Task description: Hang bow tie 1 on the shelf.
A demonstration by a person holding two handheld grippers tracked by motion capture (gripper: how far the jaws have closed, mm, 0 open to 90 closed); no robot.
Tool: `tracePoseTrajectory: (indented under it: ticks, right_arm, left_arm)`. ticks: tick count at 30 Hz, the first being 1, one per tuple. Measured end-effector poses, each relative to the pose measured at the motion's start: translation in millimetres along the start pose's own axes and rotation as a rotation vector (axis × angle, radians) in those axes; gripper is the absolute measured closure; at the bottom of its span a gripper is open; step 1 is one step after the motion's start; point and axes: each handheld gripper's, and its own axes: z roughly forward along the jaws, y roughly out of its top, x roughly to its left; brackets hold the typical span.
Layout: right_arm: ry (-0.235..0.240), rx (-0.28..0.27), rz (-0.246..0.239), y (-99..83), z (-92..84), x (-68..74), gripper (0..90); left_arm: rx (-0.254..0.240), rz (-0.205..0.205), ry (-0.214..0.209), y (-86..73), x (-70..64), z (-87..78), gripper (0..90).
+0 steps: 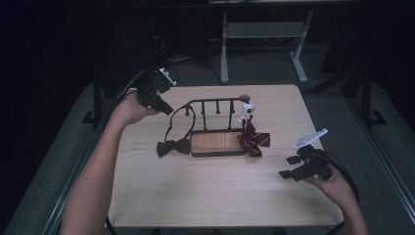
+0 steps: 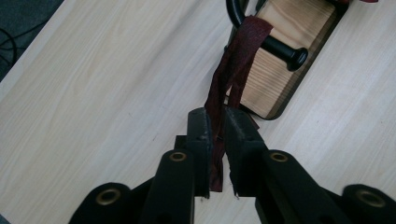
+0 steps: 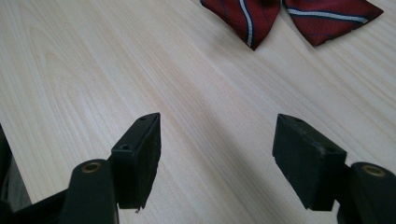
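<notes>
Pale wooden table (image 1: 205,191), left claw (image 2: 217,135) pinching dark strap (image 2: 236,65), right claw (image 3: 217,158) wide, room dark.

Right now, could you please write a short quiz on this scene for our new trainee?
1. True or false: the right gripper holds the striped bow tie.
2. What is the left gripper shut on? A) the dark bow tie's strap  B) a peg of the rack  C) nothing
3. Fill in: the dark bow tie's bow lies on the ____, beside the rack's wooden base.

Key:
1. False: its jaws stand wide open above bare table, and the striped bow tie lies farther off.
2. A: the strap runs between the closed jaws and up to the rack.
3. table
</notes>
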Motion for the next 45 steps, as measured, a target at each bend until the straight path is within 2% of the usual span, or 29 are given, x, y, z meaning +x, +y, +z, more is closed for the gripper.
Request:
tracePoseTrajectory:
  ticks: [5,12,14,22,34,37,45]
  right_arm:
    - [0.000,-0.001,0.006,-0.4,-0.1,-1.0,32.2]
    - [-0.002,0.002,0.011,-1.5,-0.4,-1.1,31.7]
    - [-0.005,0.001,0.013,-1.4,-0.6,-1.3,31.4]
    - [-0.014,-0.001,0.016,-2.4,-1.6,-3.3,30.6]
    - [-0.022,-0.005,0.030,-4.2,-3.4,-5.4,29.8]
    - [-0.024,-0.008,0.031,-4.9,-3.6,-6.2,29.4]
    - [-0.027,-0.007,0.039,-5.5,-4.8,-6.8,29.1]
  left_arm:
    - [0.005,-0.010,-0.003,-5.2,2.1,-0.9,74.7]
    - [-0.001,-0.012,0.013,-11.9,1.6,-4.3,66.4]
    - [0.000,-0.015,0.015,-13.8,0.8,-5.2,60.4]
    - [-0.026,-0.009,-0.012,-27.4,-1.7,-6.8,59.0]
    - [-0.036,0.006,-0.018,-42.3,-9.1,-5.5,55.6]
    - [-0.062,0.001,-0.023,-46.1,-11.7,-6.8,54.4]
    - [-0.051,0.015,-0.016,-56.4,-17.4,-3.9,53.5]
